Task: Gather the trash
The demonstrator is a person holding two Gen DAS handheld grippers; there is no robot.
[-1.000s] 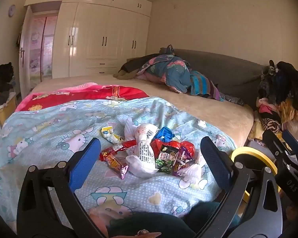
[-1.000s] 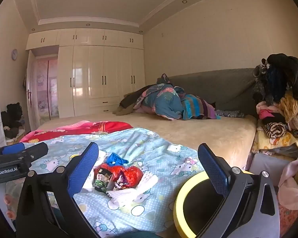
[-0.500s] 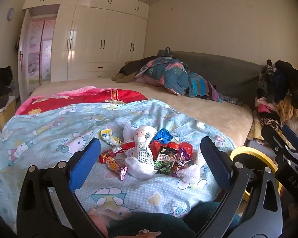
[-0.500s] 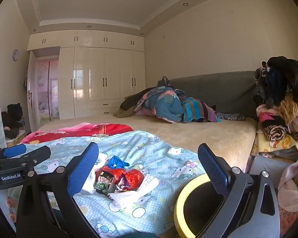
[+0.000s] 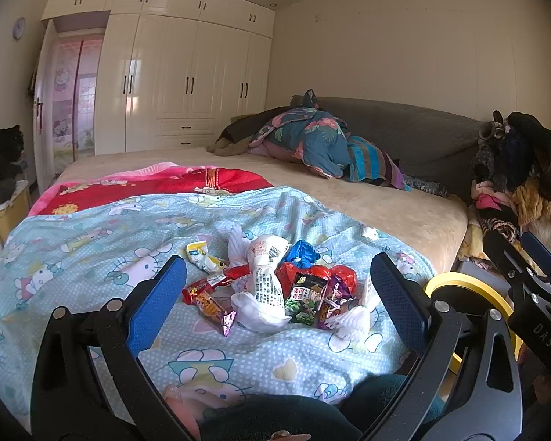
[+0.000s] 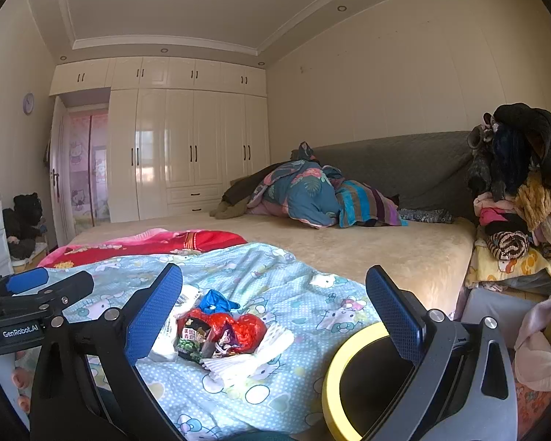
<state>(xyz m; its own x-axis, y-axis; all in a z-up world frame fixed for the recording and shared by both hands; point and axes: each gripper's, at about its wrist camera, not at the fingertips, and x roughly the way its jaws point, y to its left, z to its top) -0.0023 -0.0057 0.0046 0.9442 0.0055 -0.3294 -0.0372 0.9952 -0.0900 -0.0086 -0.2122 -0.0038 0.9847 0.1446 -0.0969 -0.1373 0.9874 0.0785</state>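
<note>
A pile of trash (image 5: 275,286) lies on the light blue Hello Kitty blanket (image 5: 92,242): snack wrappers, a white plastic bag, a blue wrapper, a red bag and white paper. The pile also shows in the right wrist view (image 6: 220,330). A yellow-rimmed black bin (image 6: 363,378) stands beside the bed at the right; its rim shows in the left wrist view (image 5: 470,286). My left gripper (image 5: 275,301) is open and empty, short of the pile. My right gripper (image 6: 275,312) is open and empty, above the blanket's edge between pile and bin.
The bed (image 5: 385,209) holds a red blanket (image 5: 158,187) and a heap of bedding (image 5: 312,143) by the grey headboard. Piled clothes (image 6: 521,198) stand at the right. White wardrobes (image 6: 187,147) line the far wall.
Both grippers have tilted up slightly, so the trash pile and bed sit a little lower in both views. Jaws stay open and empty.
</note>
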